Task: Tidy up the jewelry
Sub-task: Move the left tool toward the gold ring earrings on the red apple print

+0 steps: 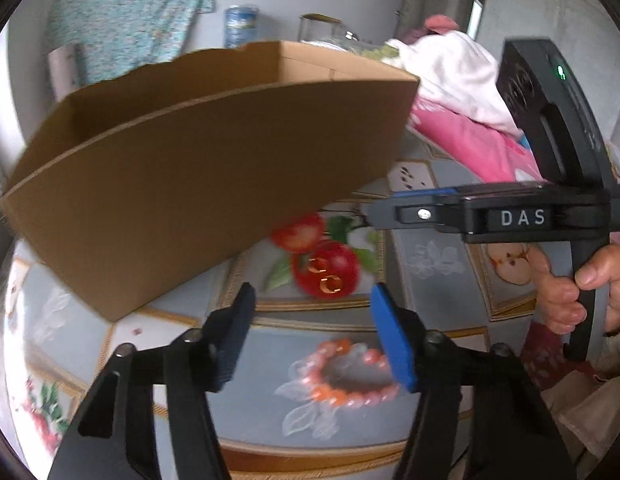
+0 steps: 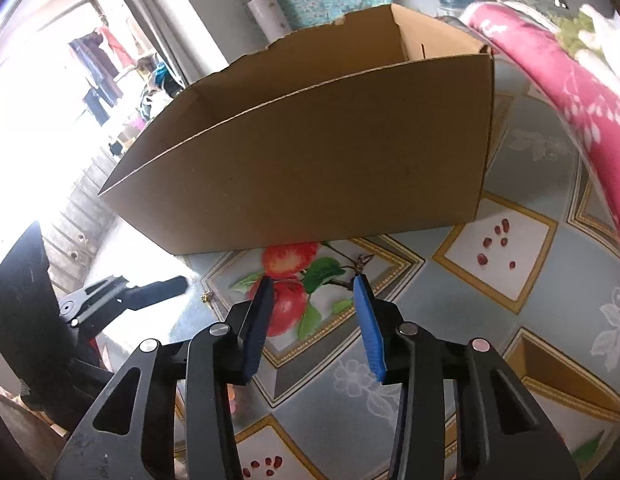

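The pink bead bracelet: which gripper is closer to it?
Left. The left gripper hangs open right over the pink bead bracelet; the right gripper sits farther off, beyond the gold earrings.

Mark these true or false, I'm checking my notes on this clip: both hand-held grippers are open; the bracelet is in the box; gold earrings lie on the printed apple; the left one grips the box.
1. Both the left hand-held gripper and the right hand-held gripper are open. True.
2. The pink bead bracelet is in the cardboard box. False: it lies on the patterned tablecloth.
3. The gold earrings lie on a printed apple. True.
4. The left hand-held gripper grips the box. False: nothing is between its fingers.
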The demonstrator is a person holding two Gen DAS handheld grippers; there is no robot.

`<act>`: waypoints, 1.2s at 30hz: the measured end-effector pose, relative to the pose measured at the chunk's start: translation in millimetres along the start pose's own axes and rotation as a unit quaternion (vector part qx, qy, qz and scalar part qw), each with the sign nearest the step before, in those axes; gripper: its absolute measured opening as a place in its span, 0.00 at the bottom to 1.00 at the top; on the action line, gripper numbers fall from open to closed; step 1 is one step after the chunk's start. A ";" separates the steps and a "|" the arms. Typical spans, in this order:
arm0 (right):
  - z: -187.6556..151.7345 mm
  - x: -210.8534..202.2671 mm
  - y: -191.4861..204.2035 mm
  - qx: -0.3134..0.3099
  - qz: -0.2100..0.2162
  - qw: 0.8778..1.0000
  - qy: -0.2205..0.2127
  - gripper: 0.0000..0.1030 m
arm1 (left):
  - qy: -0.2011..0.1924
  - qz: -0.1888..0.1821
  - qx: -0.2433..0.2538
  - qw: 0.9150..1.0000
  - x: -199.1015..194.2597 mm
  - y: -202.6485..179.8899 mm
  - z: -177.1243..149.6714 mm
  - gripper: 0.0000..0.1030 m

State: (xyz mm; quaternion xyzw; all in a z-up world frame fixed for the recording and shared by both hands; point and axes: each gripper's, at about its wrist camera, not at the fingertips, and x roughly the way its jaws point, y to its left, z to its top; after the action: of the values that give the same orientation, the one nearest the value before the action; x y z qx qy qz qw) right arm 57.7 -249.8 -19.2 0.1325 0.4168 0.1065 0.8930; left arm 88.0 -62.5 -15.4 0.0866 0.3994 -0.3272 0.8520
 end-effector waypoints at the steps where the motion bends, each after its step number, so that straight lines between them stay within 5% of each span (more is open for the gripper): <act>1: 0.1 0.6 -0.2 0.000 0.001 1.000 0.000 0.37 | 0.004 -0.004 0.003 1.000 4.1 -2.8 0.1 0.49; 8: -1.2 6.0 -2.8 0.000 0.002 1.000 0.002 0.33 | 0.030 -0.015 0.008 0.999 26.0 -8.6 5.2 0.26; 17: -4.3 4.1 -15.5 0.011 0.008 1.000 0.002 0.33 | 0.028 0.003 0.031 0.999 32.1 -15.8 10.0 0.13; 36: -5.5 -4.6 -3.4 -0.024 0.023 0.999 -0.005 0.33 | 0.036 0.016 0.018 0.999 26.5 -4.7 2.9 0.00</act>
State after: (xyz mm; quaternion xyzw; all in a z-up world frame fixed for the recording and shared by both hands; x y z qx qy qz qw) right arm 50.9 -253.6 -20.3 0.1214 0.4062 0.1365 0.8953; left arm 99.2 -80.2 -32.5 0.1201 0.4220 -0.3173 0.8407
